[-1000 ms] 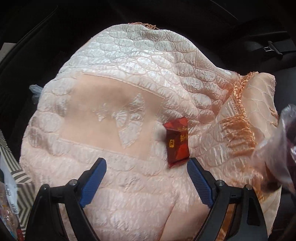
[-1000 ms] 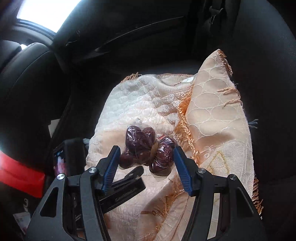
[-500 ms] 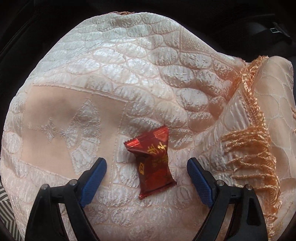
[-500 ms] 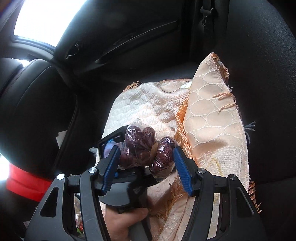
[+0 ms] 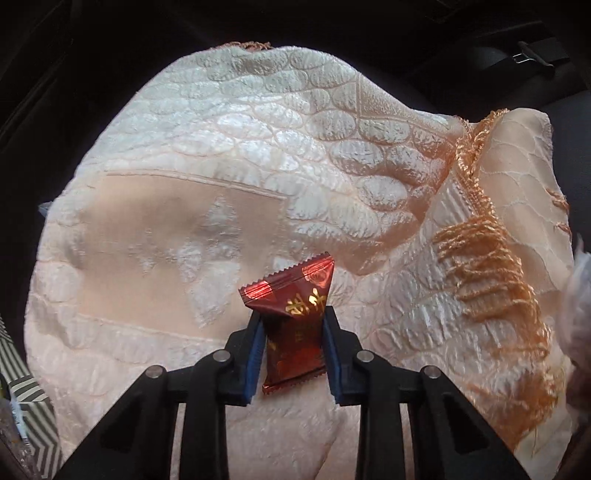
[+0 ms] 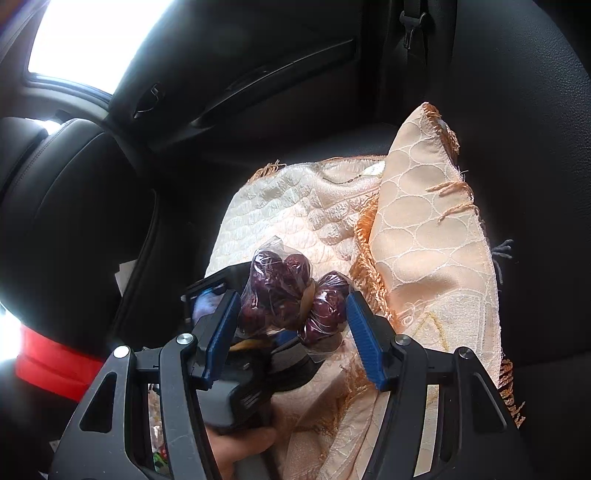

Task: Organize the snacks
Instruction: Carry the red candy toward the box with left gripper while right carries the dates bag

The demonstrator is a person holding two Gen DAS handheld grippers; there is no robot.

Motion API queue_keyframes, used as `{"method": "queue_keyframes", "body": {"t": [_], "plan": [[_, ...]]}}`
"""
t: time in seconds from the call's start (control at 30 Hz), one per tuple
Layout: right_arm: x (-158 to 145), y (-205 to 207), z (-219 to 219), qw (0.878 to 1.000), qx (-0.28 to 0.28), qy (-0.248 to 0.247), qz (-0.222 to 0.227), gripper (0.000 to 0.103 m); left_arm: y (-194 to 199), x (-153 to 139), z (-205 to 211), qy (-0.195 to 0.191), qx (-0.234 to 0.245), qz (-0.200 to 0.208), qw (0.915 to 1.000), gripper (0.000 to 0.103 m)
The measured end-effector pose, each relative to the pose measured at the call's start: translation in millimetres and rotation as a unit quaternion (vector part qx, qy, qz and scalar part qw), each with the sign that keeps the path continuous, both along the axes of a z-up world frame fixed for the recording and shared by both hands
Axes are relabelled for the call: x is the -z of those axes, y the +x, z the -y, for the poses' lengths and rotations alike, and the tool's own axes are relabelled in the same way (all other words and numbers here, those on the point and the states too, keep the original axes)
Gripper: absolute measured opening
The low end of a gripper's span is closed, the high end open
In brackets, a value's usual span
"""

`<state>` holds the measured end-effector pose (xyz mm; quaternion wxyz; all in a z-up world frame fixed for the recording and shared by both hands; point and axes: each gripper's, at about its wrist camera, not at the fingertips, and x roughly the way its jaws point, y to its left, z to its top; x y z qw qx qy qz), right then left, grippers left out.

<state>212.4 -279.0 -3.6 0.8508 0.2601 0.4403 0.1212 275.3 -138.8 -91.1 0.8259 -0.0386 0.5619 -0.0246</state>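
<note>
Left claw (image 5: 291, 325) has just closed, apparently pinching red candy (image 5: 293, 325).

Peach quilted cloth (image 5: 229, 155) spread over a black car seat (image 6: 528, 122), embossed with shiny oval scales around a plain smooth panel. Orange fringe (image 5: 480, 266) along a folded-over edge at the right, with more loose threads at the far corner. Black door panel (image 6: 266, 74) behind, bright window (image 6: 92, 40) above it. Seat-belt buckle (image 6: 410, 26) near the top. Red strip (image 6: 51, 363) low at the left. Striped box (image 5: 33, 417) at the lower left edge.
</note>
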Motion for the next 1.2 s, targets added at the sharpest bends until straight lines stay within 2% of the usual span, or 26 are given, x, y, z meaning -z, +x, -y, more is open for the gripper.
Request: {"method": "queue_keyframes", "body": {"t": [0.2, 0.47, 0.57, 0.8, 1.2], "plan": [[2, -2, -12, 1.000, -0.016, -0.012, -0.002, 0.059, -34, -24, -31, -0.012, -0.008, 0.003, 0.9999, 0.031], [9, -15, -54, 0.996, -0.075, -0.043, -0.014, 0.059, -102, -64, -103, 0.005, -0.019, 0.026, 0.9995, 0.031], [4, -30, -76, 0.993, -0.097, -0.063, -0.001, 0.059, -123, -71, -124, 0.011, -0.031, 0.033, 0.9989, 0.031], [10, -68, -105, 0.992, -0.118, -0.049, -0.004, 0.059, -172, -88, -165, 0.021, -0.054, 0.052, 0.9969, 0.032], [13, -112, -156, 0.986, -0.163, -0.041, -0.006, 0.059, -223, -102, -226, 0.020, -0.108, 0.068, 0.9916, 0.032]]}}
